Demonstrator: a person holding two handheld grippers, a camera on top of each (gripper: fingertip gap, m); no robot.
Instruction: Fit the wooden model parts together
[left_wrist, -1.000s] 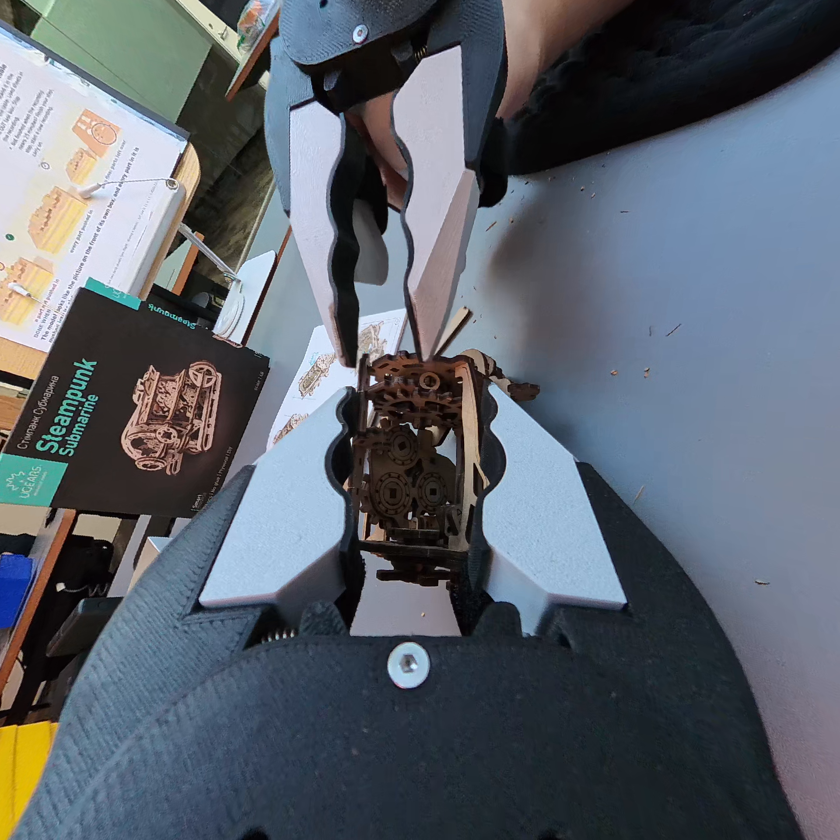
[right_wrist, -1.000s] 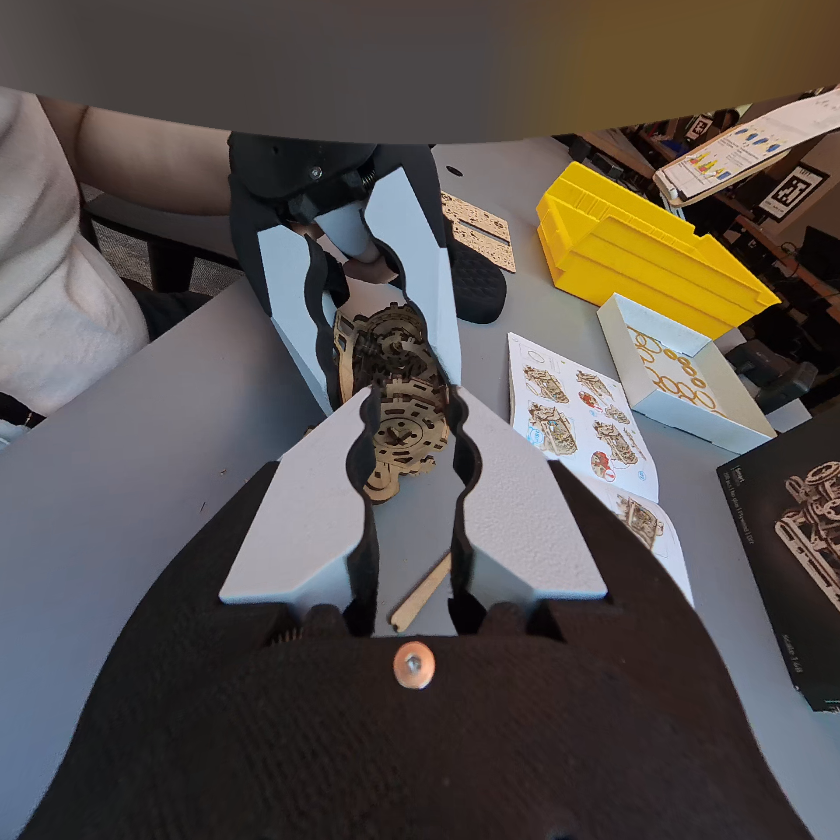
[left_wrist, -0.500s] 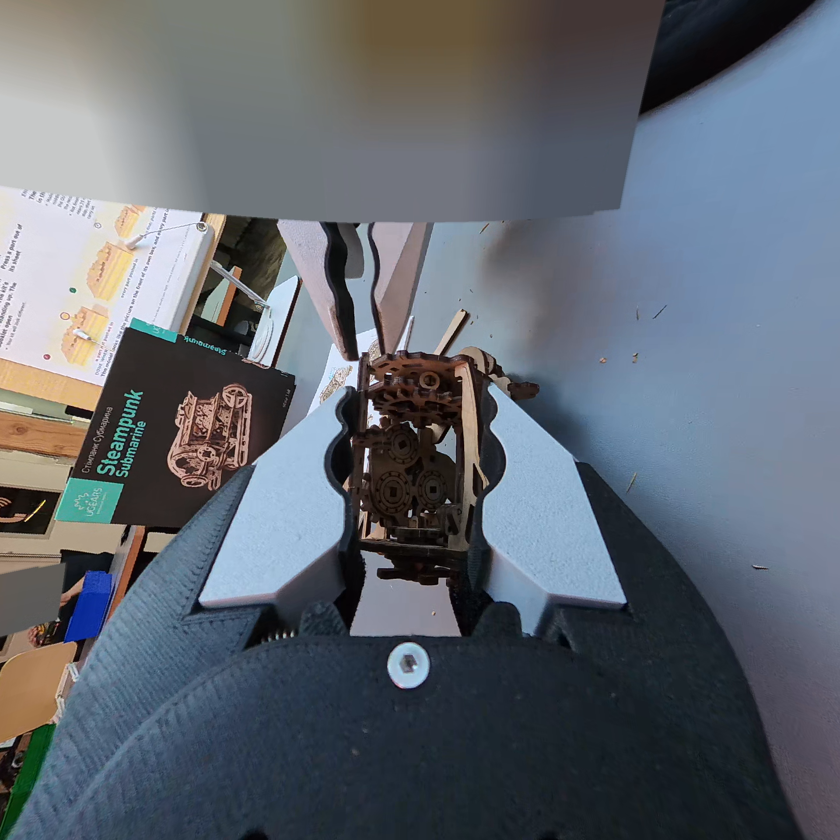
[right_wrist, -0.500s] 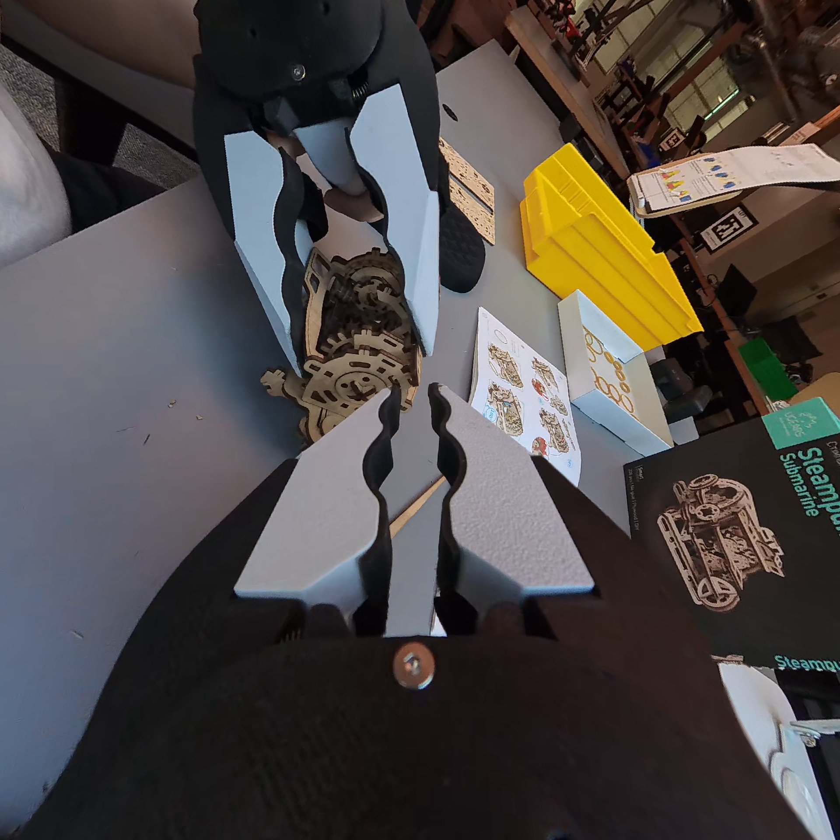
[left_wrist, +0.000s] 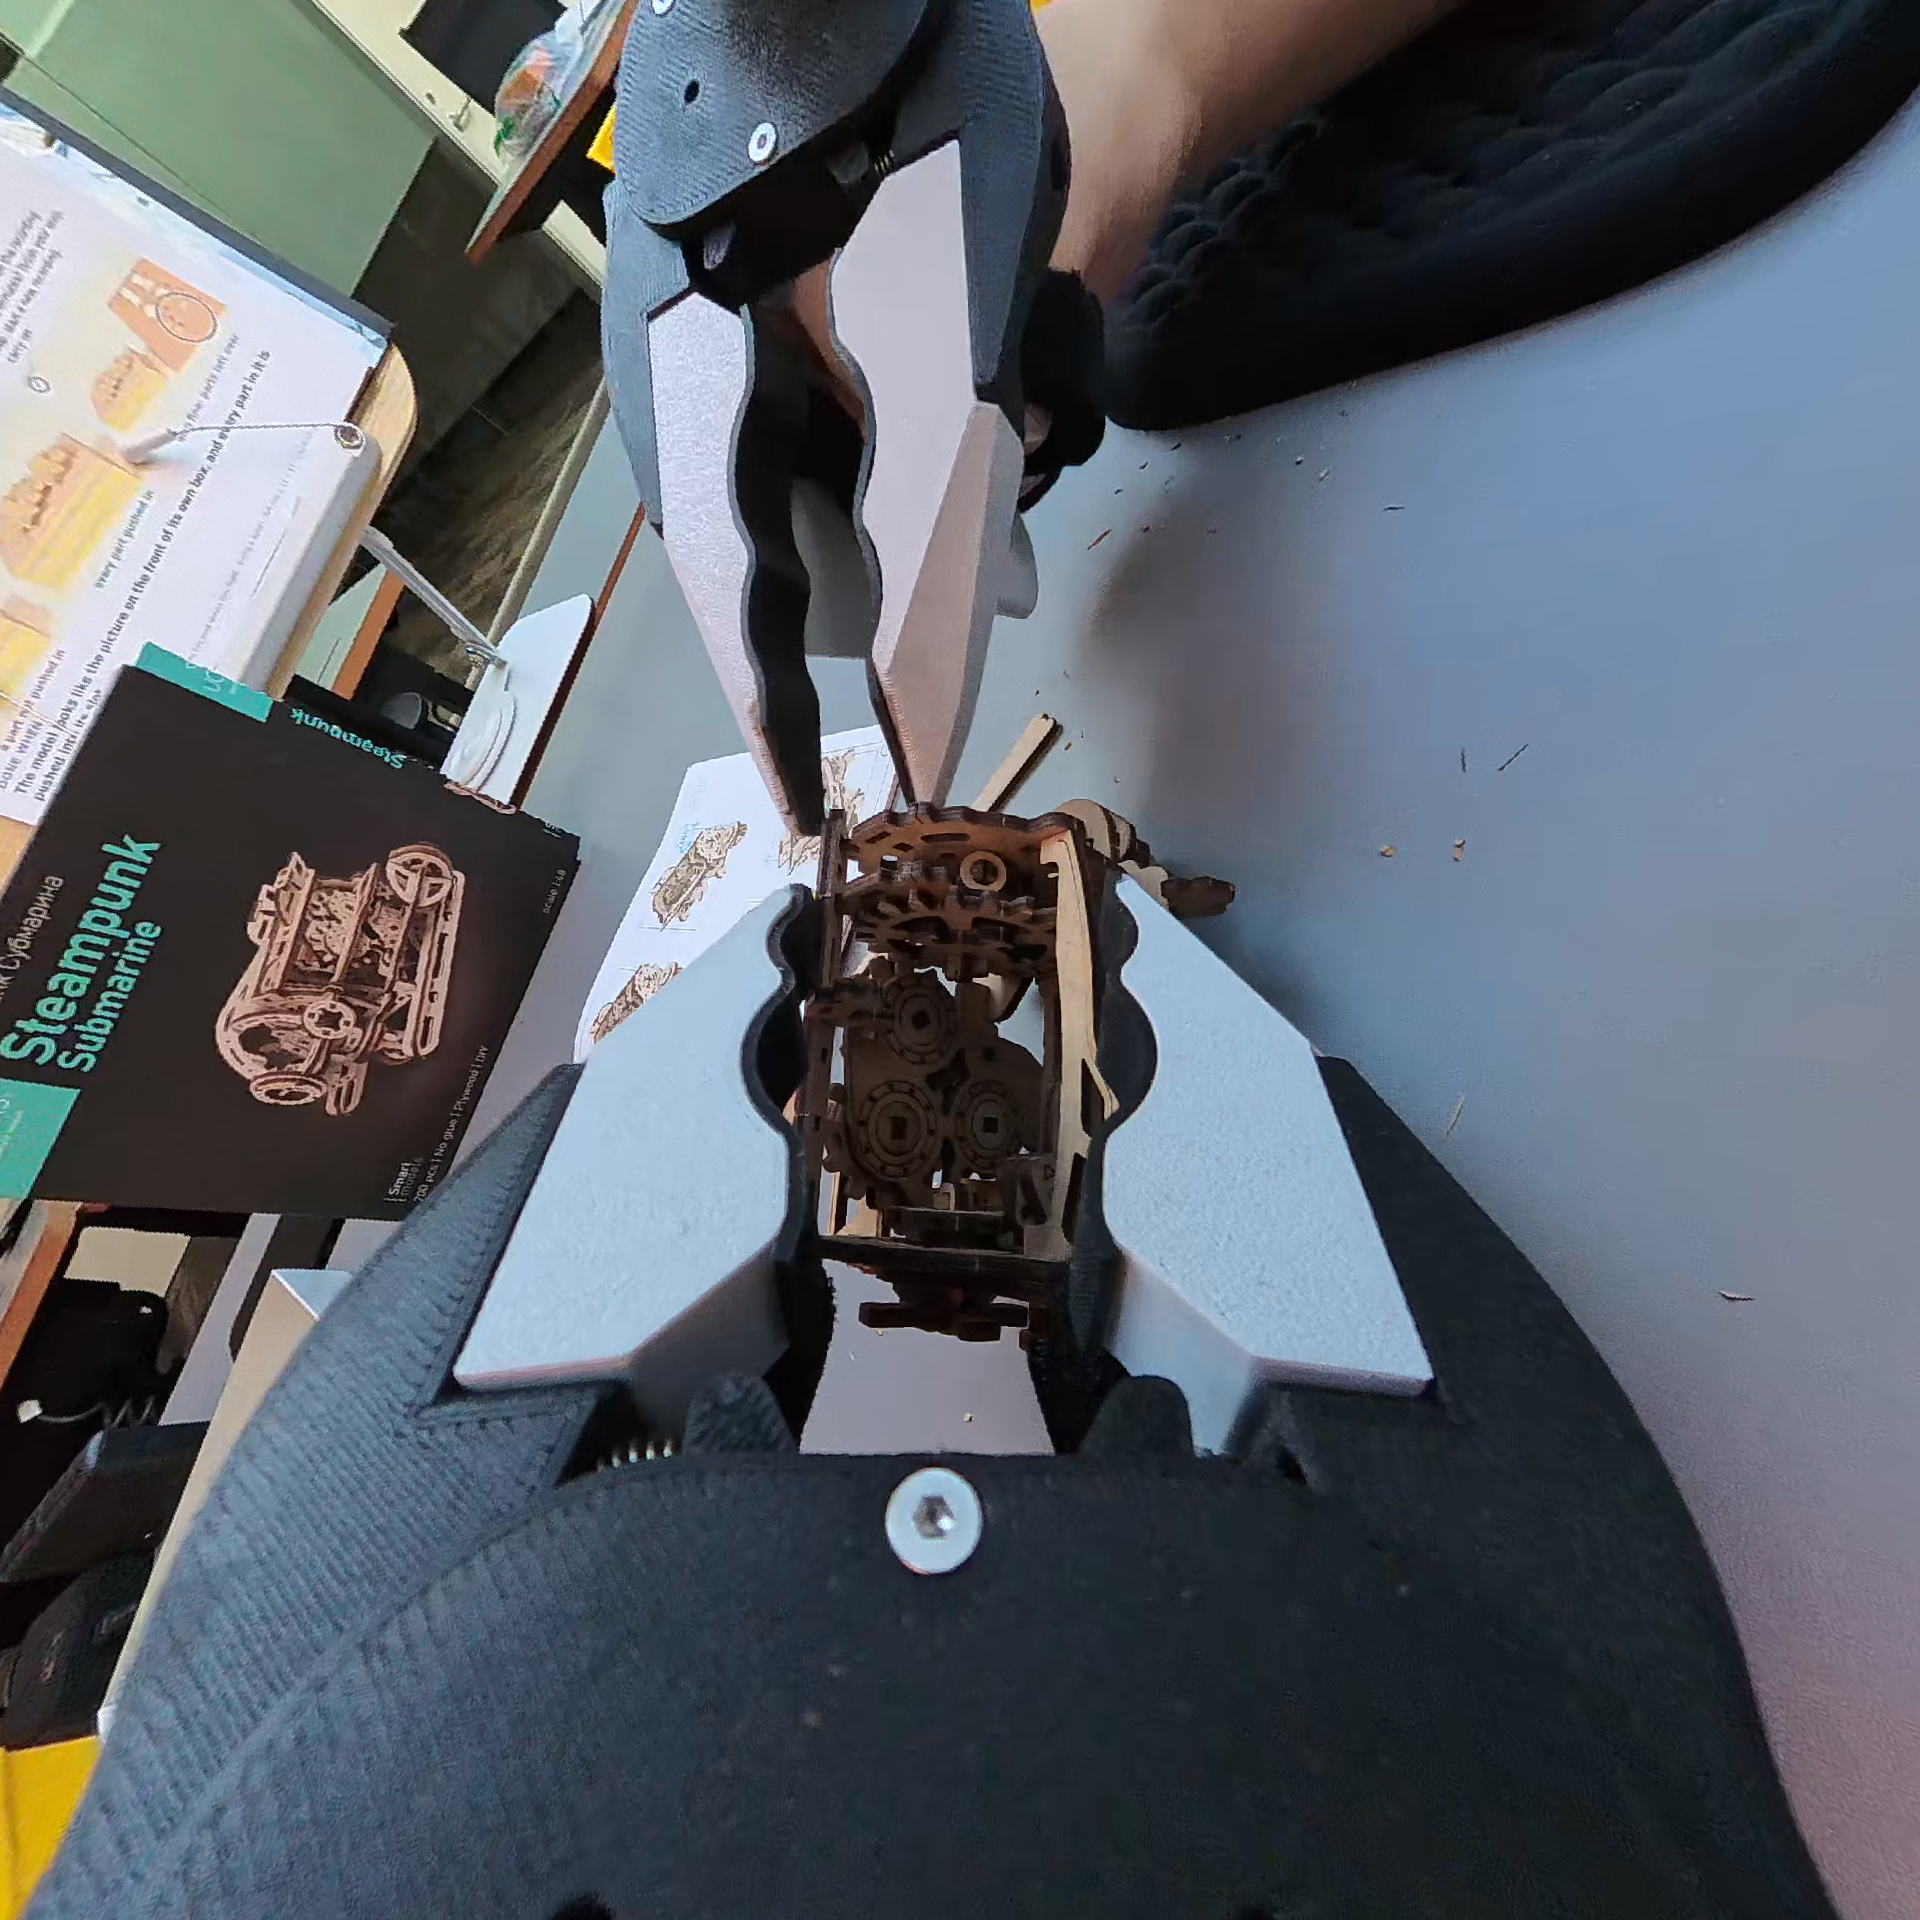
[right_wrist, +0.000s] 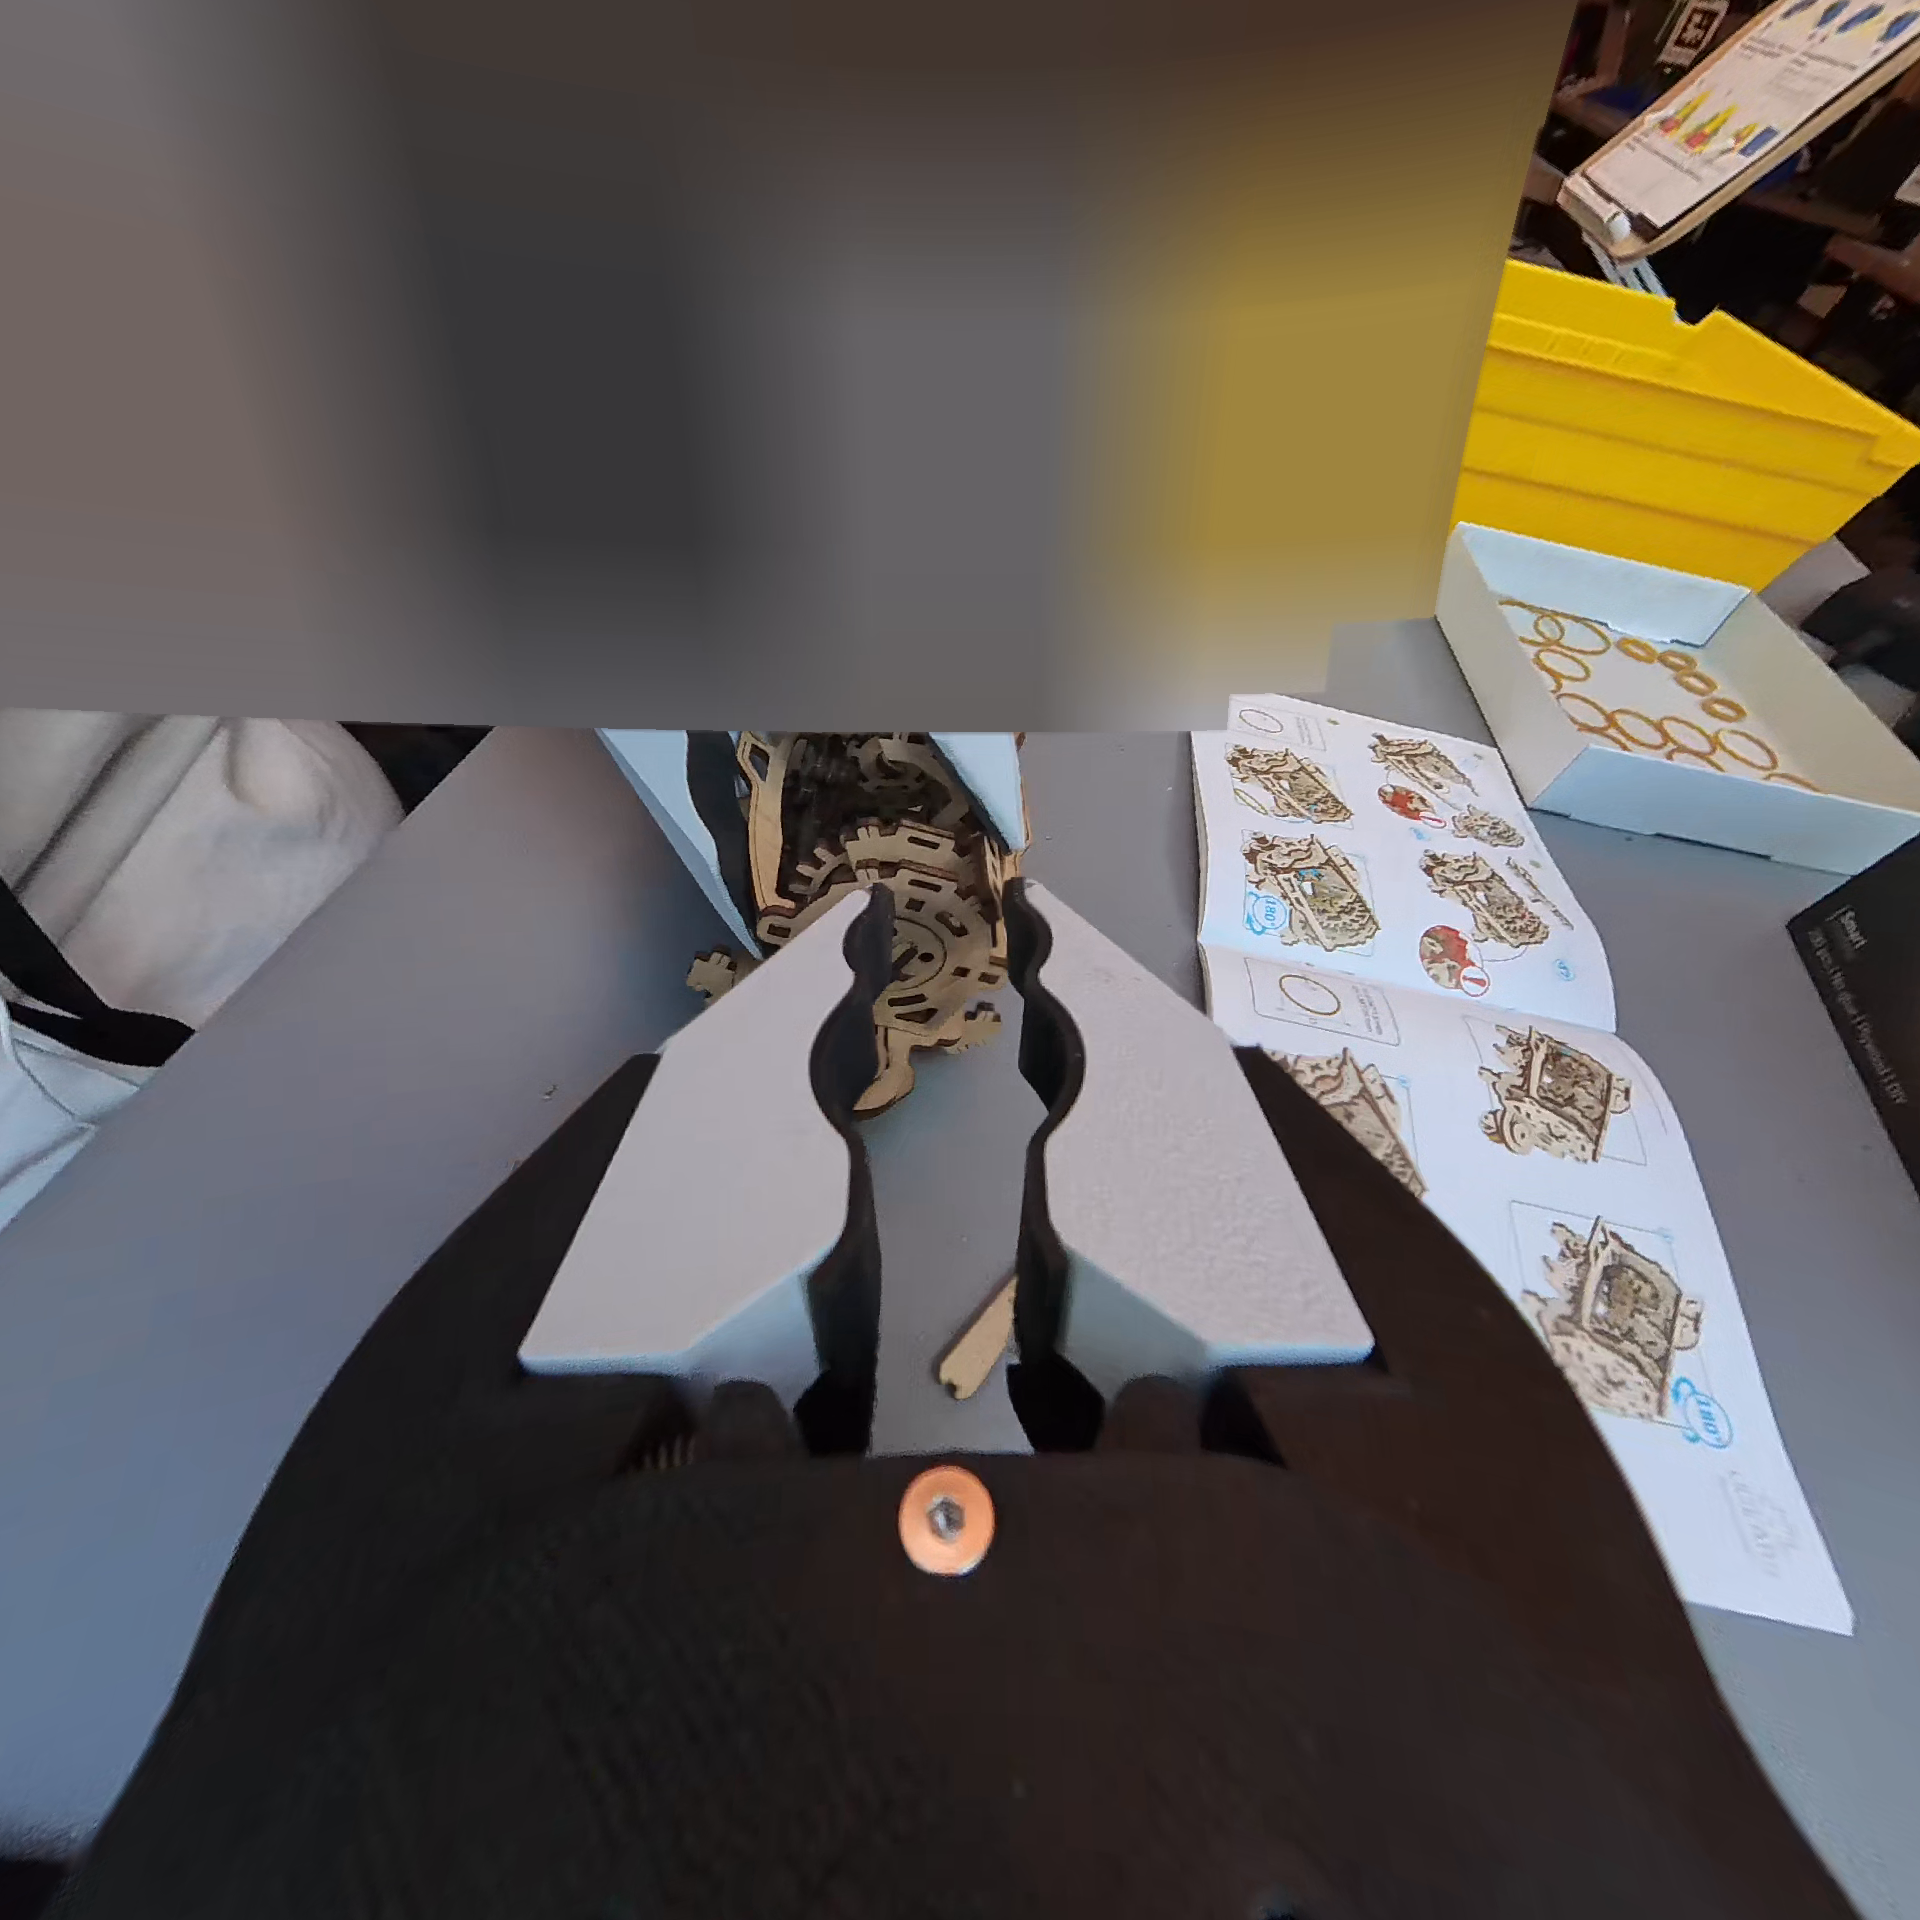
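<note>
A brown wooden gear model (left_wrist: 935, 1049) stands on the grey table (left_wrist: 1558, 935). My left gripper (left_wrist: 961, 899) is shut on it, one finger on each side wall. My right gripper (left_wrist: 862, 800) comes in from the far side, with its tips just at the model's top edge. Its jaws are a narrow gap apart and hold nothing. In the right wrist view, my right gripper (right_wrist: 945, 891) points at the model (right_wrist: 883, 852). The left gripper's fingers (right_wrist: 675, 821) clamp the model behind, partly hidden by a blur patch. A loose wooden stick (right_wrist: 977, 1351) lies on the table under my right gripper.
An open instruction booklet (right_wrist: 1403, 987) lies to the right, with a white box of rings (right_wrist: 1621, 675) and a yellow bin (right_wrist: 1662, 436) beyond. A black kit box (left_wrist: 260, 956) and an instruction sheet on a stand (left_wrist: 125, 416) are nearby. A black cushion (left_wrist: 1507, 208) lies at the table's edge. The grippers are tip to tip, or close to it. From either gripper's tips it is about 10 cm to the loose wooden stick (right_wrist: 977, 1351). Look for it in the left wrist view (left_wrist: 1023, 747) too.
My right gripper drew back from the model with its jaws narrowed, then came back to the model's top. My left gripper kept its hold and stayed still.
</note>
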